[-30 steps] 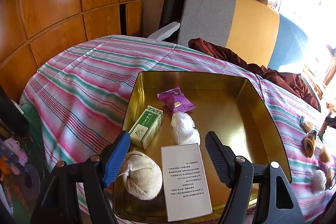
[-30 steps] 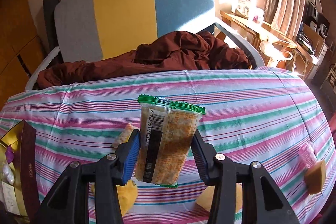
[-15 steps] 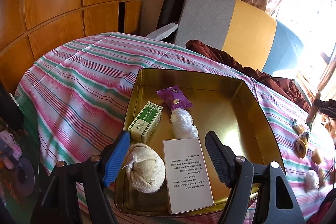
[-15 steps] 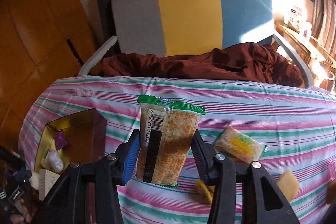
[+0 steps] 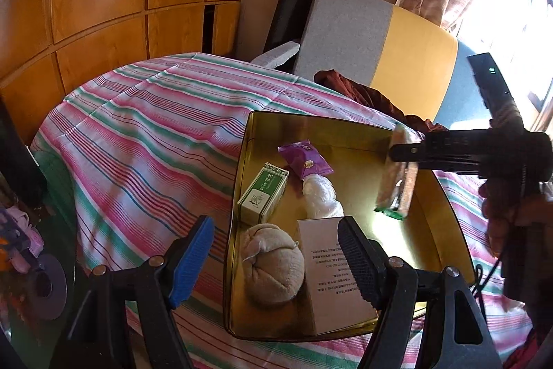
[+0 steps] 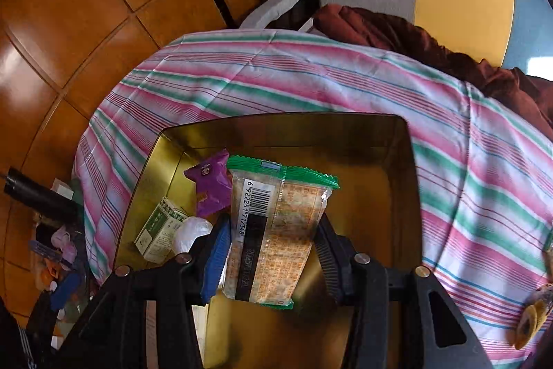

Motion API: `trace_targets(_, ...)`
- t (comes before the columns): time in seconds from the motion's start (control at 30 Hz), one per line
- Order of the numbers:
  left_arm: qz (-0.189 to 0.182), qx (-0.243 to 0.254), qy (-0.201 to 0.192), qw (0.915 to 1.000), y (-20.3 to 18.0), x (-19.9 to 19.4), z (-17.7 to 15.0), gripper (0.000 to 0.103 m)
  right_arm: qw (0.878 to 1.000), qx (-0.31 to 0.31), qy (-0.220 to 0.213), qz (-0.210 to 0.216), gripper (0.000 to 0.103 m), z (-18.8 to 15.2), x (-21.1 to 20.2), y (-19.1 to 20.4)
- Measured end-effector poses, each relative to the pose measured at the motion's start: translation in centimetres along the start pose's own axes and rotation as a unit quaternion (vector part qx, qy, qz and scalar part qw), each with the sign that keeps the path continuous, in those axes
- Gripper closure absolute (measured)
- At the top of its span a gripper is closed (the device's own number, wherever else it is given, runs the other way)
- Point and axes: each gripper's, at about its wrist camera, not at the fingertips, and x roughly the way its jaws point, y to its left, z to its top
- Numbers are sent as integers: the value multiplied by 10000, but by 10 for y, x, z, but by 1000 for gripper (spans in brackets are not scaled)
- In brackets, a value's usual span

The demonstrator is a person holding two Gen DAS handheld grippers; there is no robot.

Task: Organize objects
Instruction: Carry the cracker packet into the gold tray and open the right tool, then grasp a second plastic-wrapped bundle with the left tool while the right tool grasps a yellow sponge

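Snack packet held over the gold tray, left tongs idle at the tray's near edge.

In the left wrist view, the left tongs (image 5: 274,260) sit at lower centre, spread apart and gripping nothing, above the near left corner of the gold tray (image 5: 242,196) on the striped bench (image 5: 145,140). Inside the tray, left to right: a green box (image 5: 263,192), a cloth ball (image 5: 273,268) below it, a purple sachet (image 5: 306,159), a white plastic wad (image 5: 319,197) and a white leaflet box (image 5: 331,279). At right of frame the right tongs (image 5: 401,154) are clenched on a snack packet (image 5: 395,185) hanging above the tray's right part. In the right wrist view the snack packet (image 6: 276,230) fills the centre, pinched between the right tongs (image 6: 273,251) over the tray floor.
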Motion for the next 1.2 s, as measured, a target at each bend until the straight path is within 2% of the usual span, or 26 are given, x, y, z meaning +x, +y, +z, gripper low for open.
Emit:
trace_targets(0.07, -13, -23, -6, 10000, 3, -1, 0, 28, 9991, 307, 132, 273, 53, 4, 13, -2)
trace_targets(0.13, -1, -57, -16, 10000, 6, -1, -1, 28, 9982, 488, 122, 338, 50, 5, 18, -1)
trace_targets(0.23, 2, -28, 11, 10000, 7, 0, -3, 28, 9982, 444, 70, 402, 50, 1, 14, 2)
trace_targets(0.4, -23, -66, 54, 10000, 6, 3, -5, 28, 9996, 197, -20, 182, 50, -11, -3, 4)
trace_targets(0.53, -38, 15, 36, 10000, 0, 1, -6, 28, 9997, -128, -150, -130, 42, -26, -16, 9)
trace_targets(0.7, -54, 110, -2, 9999, -8, -5, -7, 28, 9971, -499, -335, -473, 42, -44, -27, 15)
trace_targets(0.97, -43, 255, -60, 9996, -18, -14, -9, 27, 9928, -648, -623, -793, 37, -67, -47, 13)
trace_targets(1.2, -68, 429, -108, 9990, -29, -20, -11, 27, 9914, -369, -842, -936, 34, -89, -72, -11)
